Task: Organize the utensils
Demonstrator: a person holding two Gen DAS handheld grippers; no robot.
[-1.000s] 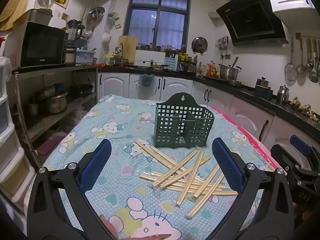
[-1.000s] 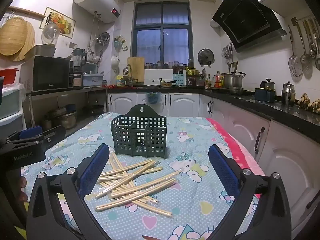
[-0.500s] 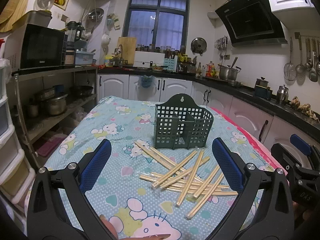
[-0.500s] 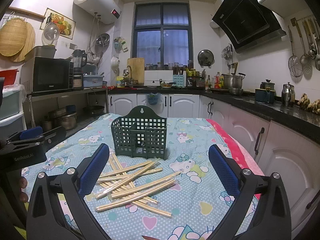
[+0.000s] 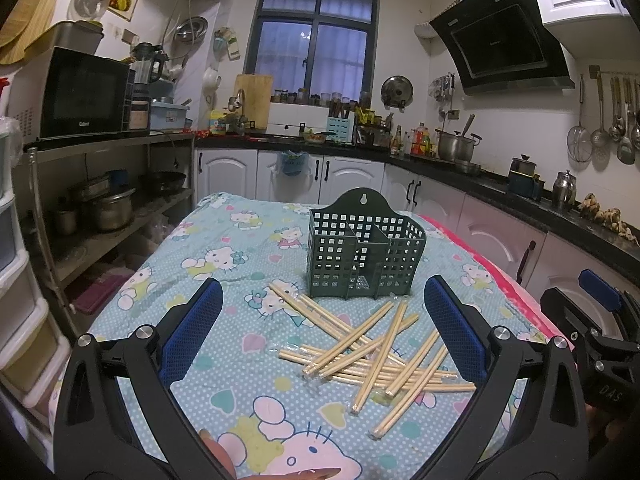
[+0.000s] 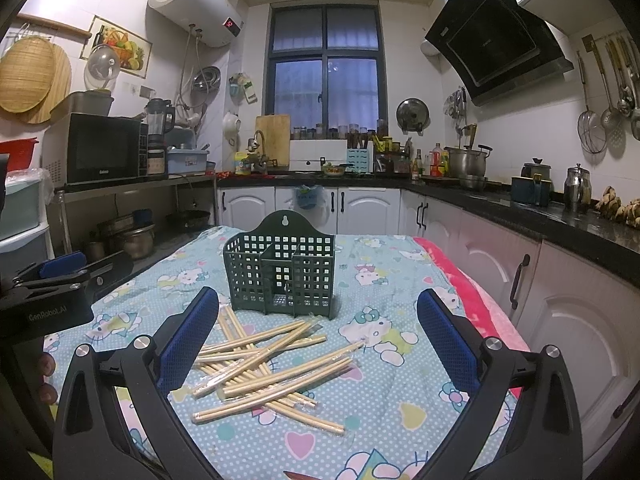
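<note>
A dark green slotted utensil holder [image 5: 365,252] stands upright on the table, empty as far as I can see; it also shows in the right wrist view [image 6: 281,274]. Several wrapped pairs of wooden chopsticks [image 5: 376,350] lie in a loose pile in front of it, also in the right wrist view [image 6: 264,364]. My left gripper [image 5: 322,332] is open and empty, held above the table short of the pile. My right gripper [image 6: 318,338] is open and empty, also short of the pile. Each gripper shows at the edge of the other's view.
The table carries a light blue cartoon-print cloth [image 5: 224,252] with a pink edge [image 6: 460,288] on the right. White cabinets and a black counter [image 6: 520,208] run behind and right. A metal shelf with pots [image 5: 104,208] stands left.
Both views have shifted only slightly; the holder and chopsticks lie as before. Both grippers stay open.
</note>
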